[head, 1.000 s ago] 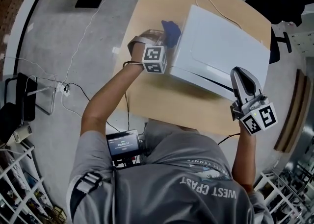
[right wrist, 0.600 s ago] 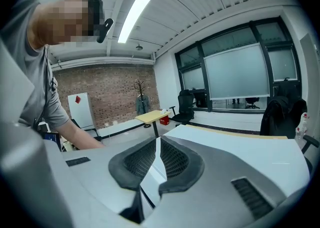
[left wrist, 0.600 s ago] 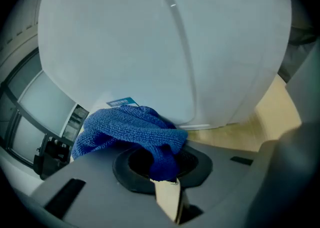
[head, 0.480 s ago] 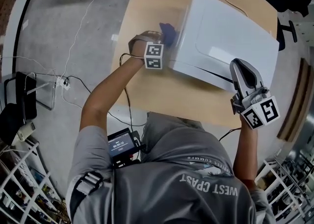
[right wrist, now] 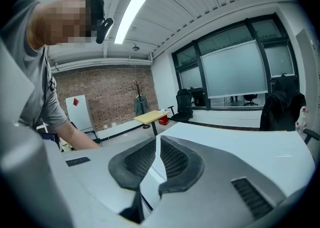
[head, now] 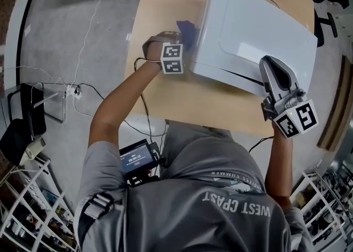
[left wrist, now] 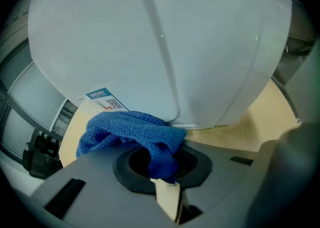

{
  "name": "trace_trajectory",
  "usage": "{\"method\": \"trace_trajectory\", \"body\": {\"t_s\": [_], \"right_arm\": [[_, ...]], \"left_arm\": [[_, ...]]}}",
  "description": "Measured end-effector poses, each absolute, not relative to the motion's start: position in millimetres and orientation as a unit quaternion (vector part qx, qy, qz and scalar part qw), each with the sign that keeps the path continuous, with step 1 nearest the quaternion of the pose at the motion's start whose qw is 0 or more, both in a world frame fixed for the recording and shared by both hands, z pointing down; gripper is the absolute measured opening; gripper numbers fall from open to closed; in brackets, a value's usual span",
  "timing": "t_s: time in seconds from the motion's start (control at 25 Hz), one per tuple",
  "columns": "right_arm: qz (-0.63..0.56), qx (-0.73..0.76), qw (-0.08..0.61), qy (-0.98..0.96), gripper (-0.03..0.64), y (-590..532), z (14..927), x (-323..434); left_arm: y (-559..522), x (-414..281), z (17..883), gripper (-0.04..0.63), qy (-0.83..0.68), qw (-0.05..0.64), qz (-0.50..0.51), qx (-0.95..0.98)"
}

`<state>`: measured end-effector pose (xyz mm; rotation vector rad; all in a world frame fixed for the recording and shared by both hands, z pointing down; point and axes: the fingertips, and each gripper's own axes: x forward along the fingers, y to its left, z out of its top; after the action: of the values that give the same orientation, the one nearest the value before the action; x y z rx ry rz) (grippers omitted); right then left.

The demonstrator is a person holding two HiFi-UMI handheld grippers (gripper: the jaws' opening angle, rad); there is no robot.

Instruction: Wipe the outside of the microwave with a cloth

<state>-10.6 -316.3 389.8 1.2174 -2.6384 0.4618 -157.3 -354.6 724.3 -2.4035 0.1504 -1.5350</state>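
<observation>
Currently the left gripper (left wrist: 167,192) is clamping the blue cloth (left wrist: 131,131) against the microwave's (head: 259,30) left wall, low near the desk (head: 165,3). The right gripper (head: 274,71), closed and empty, is hanging over its front corner. Next likely calls for dragging the cloth along that wall.

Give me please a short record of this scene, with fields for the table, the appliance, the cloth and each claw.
Table: light wooden tabletop
Appliance: white boxy microwave, standing on the table
Cloth: blue microfibre cloth, low beside the microwave's side wall
Left claw: shut on the cloth
Right claw: shut, empty, over the microwave's near corner
</observation>
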Motion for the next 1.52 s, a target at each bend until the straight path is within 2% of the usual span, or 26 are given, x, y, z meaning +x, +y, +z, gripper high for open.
{"method": "trace_trajectory", "body": {"t_s": [0.72, 0.96, 1.2, 1.52], "right_arm": [[0.14, 0.385, 0.091, -0.908, 0.041, -304, 374, -18], [0.132, 0.383, 0.075, -0.911, 0.041, -314, 348, 8], [0.106, 0.385, 0.049, -0.915, 0.041, -299, 341, -14], [0.072, 0.395, 0.03, -0.916, 0.04, -275, 295, -1]], "left_arm": [[-357, -148, 634, 0.066, 0.094, 0.153, -0.473, -0.863], [-371, -128, 600, 0.066, 0.106, 0.145, -0.459, -0.87], [-375, -158, 576, 0.066, 0.127, 0.146, -0.443, -0.875], [-361, -158, 533, 0.066, 0.134, 0.155, -0.437, -0.876]]}}
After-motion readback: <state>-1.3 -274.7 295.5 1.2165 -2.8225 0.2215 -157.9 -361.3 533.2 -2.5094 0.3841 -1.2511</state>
